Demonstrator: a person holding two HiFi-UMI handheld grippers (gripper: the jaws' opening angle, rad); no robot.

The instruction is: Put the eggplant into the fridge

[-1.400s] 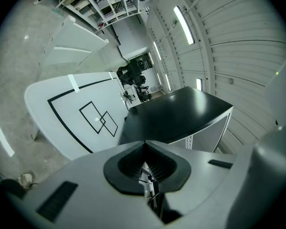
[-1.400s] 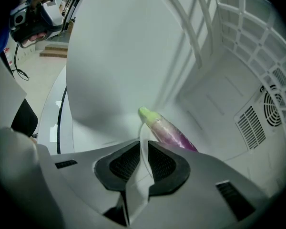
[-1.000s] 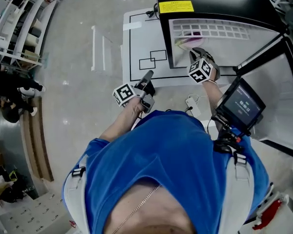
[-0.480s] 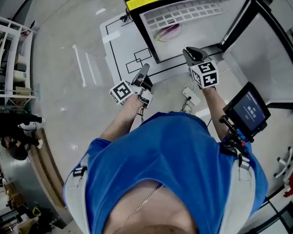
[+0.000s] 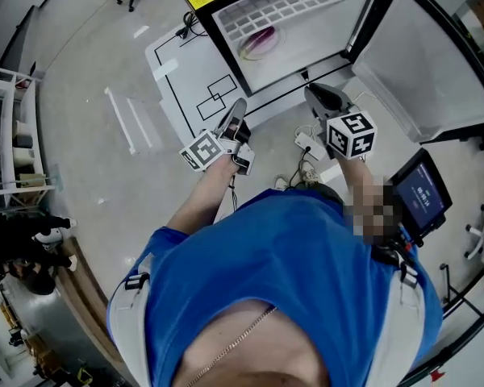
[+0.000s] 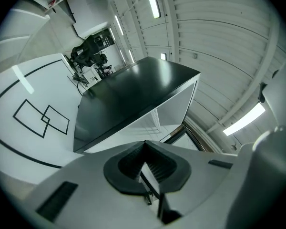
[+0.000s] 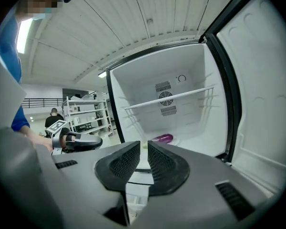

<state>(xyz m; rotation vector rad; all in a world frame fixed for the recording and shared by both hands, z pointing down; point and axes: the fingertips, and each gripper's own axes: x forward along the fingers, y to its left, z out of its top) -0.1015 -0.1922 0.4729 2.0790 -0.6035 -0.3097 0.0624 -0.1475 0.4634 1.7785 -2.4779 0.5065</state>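
Observation:
The purple eggplant (image 5: 260,39) lies inside the open white fridge (image 5: 306,51), on its lower floor under the wire shelf (image 5: 282,10). In the right gripper view the eggplant (image 7: 163,138) shows beyond the jaws, well apart from them. My right gripper (image 5: 321,95) is outside the fridge's front edge, jaws almost together with nothing between them (image 7: 143,144). My left gripper (image 5: 236,118) hovers over the floor mat left of the fridge, shut and empty (image 6: 144,144). The left gripper also shows in the right gripper view (image 7: 78,141).
The fridge door (image 5: 419,63) stands swung open at the right. A white floor mat with black lines (image 5: 198,87) lies left of the fridge. Cables and a plug strip (image 5: 306,145) lie by my feet. A small screen (image 5: 422,197) sits at my right side. White shelving (image 5: 8,135) stands far left.
My right gripper has drawn back from beside the eggplant inside the fridge to outside its front edge. The eggplant stays inside. The head view has swung, so the fridge sits farther away.

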